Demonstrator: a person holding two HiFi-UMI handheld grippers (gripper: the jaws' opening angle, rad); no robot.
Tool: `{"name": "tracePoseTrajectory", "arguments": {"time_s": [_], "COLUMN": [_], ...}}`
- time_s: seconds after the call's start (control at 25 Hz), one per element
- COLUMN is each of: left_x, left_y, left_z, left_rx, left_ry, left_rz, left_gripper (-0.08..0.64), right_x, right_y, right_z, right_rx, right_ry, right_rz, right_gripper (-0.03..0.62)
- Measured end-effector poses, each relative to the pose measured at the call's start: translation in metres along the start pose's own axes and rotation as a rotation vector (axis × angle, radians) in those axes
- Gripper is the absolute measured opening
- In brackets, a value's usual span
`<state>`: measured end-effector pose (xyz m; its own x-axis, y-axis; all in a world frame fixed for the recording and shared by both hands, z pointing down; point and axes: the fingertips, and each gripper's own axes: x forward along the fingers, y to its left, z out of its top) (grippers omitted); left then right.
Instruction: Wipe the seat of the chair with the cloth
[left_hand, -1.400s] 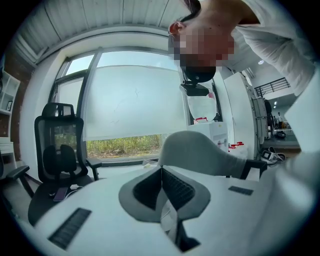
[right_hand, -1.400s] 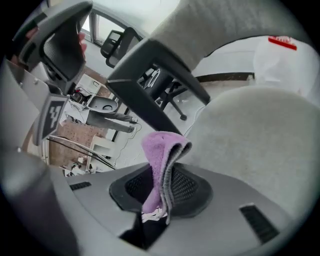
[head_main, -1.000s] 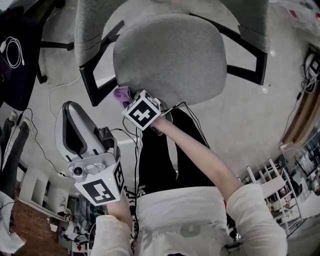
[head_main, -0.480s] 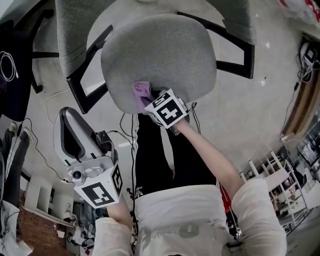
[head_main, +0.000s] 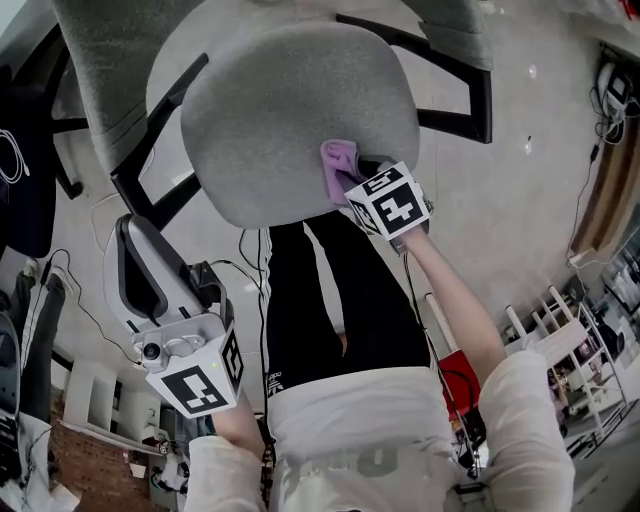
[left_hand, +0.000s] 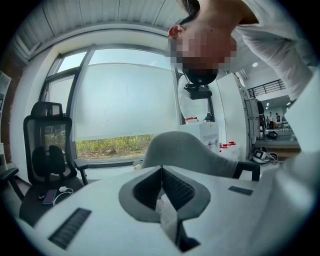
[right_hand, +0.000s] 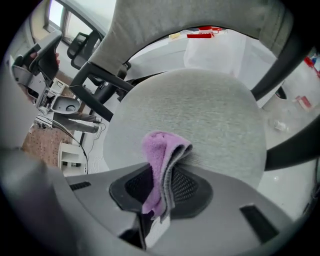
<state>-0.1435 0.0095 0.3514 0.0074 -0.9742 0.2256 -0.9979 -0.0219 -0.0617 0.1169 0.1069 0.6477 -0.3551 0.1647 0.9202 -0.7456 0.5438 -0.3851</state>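
Right hand-held gripper (right_hand: 159, 187) clamps cloth (right_hand: 159, 150) against seat (head_main: 270, 110) between armrests (head_main: 478, 95); left hand-held gripper (left_hand: 161, 172) closed.

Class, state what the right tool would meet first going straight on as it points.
Probably the grey seat; the purple cloth clamped in the right tool looks to touch it.

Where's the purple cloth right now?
Head view: the folded purple cloth is pinched in the right gripper, pressed on the grey fabric chair seat, right of centre near the edge closest to the person.
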Motion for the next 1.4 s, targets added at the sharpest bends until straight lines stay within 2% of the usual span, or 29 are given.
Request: {"name": "tracePoseTrajectory", "arguments": {"time_s": [0.52, 0.84, 1.0, 1.08, 1.2, 1.28, 1.4], "left_x": [0.009, -0.001, -0.013, -0.014, -0.020, -0.034, -0.055], "left_y": [-0.025, -0.035, -0.037, -0.033, -0.028, -0.027, -0.030], "left_z": [0.016, 0.028, 0.067, 0.101, 0.165, 0.210, 0.269], "left_rx": [0.012, 0.027, 0.009, 0.020, 0.028, -0.005, -0.032], "left_ry": [-0.021, -0.038, -0.087, -0.154, -0.258, -0.302, -0.342], "left_rz": [-0.026, -0.038, -0.032, -0.026, -0.013, -0.005, -0.008], "left_gripper": [0.012, 0.014, 0.012, 0.012, 0.014, 0.012, 0.012], "right_x": [-0.051, -0.066, -0.084, -0.102, -0.160, -0.224, -0.339], "right_y": [-0.105, -0.141, -0.133, -0.121, -0.089, -0.057, -0.002], "right_z": [-0.031, -0.045, -0.047, -0.014, 0.058, 0.101, 0.161], "right_rx": [0.048, 0.126, 0.160, 0.138, 0.105, 0.079, 0.026], "right_ry": [0.038, 0.044, 0.057, -0.022, -0.211, -0.362, -0.650], "right_rz": [-0.251, -0.361, -0.391, -0.382, -0.361, -0.358, -0.366], "right_gripper": [0.089, 0.088, 0.087, 0.088, 0.087, 0.089, 0.089]}}
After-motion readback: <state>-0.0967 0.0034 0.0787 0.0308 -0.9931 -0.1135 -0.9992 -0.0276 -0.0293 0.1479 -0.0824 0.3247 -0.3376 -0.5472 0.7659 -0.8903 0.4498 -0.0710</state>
